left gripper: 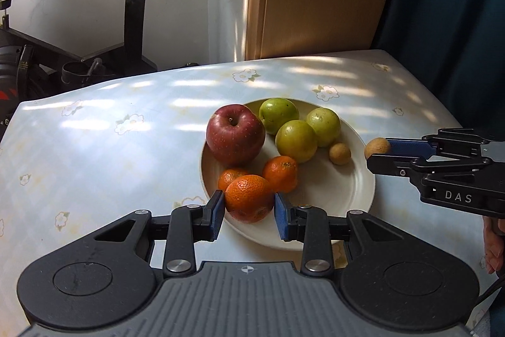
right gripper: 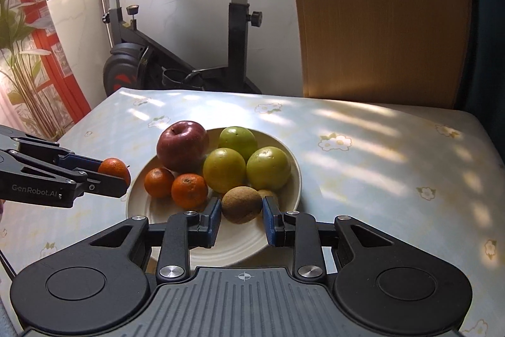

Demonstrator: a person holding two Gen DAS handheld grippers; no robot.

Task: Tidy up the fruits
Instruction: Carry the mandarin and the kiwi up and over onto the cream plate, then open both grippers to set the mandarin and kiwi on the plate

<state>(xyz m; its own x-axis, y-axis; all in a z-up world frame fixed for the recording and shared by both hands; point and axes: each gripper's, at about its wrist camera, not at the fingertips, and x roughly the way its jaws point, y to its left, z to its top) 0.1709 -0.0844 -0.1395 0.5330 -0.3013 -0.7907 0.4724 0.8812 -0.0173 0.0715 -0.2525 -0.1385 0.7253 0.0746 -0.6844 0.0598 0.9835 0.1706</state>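
While "DAS" reads on the right gripper and "GenRobot.AI" on the left gripper, each is clenched on fruit: left on a tangerine, right on a small brown fruit. Both hang above the cream plate holding a red apple, three green fruits, two tangerines and another brown fruit.

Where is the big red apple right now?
The red apple sits at the plate's far left, touching a green fruit, behind the mandarins.
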